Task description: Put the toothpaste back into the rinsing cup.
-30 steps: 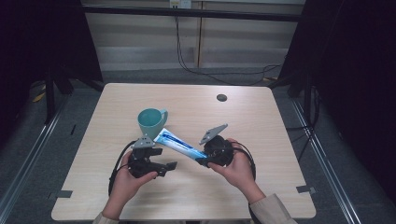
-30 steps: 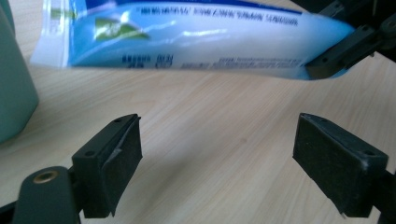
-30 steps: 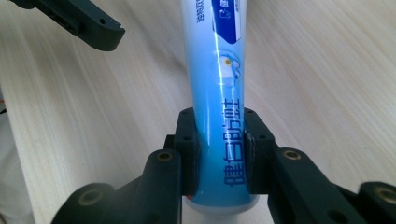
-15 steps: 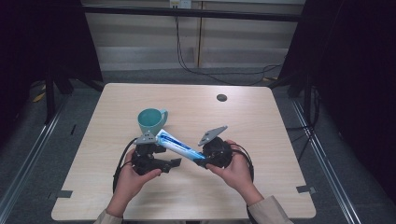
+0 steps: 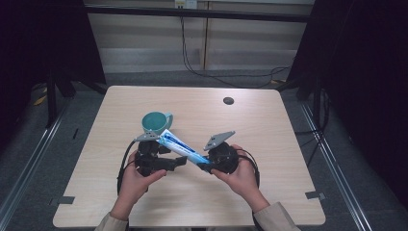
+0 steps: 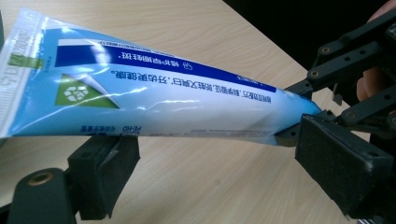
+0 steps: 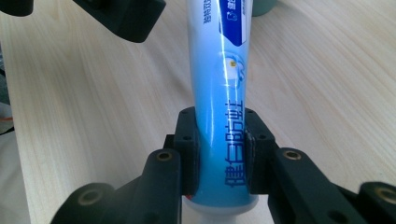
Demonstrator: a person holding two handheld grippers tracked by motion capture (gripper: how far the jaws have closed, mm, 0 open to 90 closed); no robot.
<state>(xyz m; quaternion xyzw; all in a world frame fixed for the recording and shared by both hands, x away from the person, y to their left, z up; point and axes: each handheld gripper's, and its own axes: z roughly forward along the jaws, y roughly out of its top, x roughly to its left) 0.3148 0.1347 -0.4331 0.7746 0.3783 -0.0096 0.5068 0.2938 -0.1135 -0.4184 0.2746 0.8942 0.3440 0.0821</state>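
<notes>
Blue-and-white plastic toothpaste tube (image 5: 178, 147) lies slantwise across the centre of the high view, its flat crimped end up and to the left, its cap end down and to the right. It hangs just above the pale wooden table (image 5: 269, 130), carried, not resting.

My right gripper (image 5: 206, 166) is clenched on the cap end. In the right gripper view the two black pads press the tube's (image 7: 219, 93) sides and the tube runs straight up the frame away from me, so its long axis is in line with my jaws.

My left gripper (image 5: 180, 161) sits lower left of the tube in the high view. In the left gripper view the tube (image 6: 140, 100) crosses the frame from upper left to right, broadside to my jaws. One pad (image 6: 109, 172) shows just below the wide end, the other (image 6: 341, 170) at lower right beside the narrow end. These jaws stand released, apart, gripping nothing; whether a pad touches the tube I cannot tell.

Teal ceramic mug (image 5: 155, 122) stands just beyond the crimped end, upper left of centre, close behind it.

Judgement: the tube lies across the left jaws, above them, nearer the left hand (image 5: 132, 180) at its wide end. Any second grip would mean rising to meet it.
</notes>
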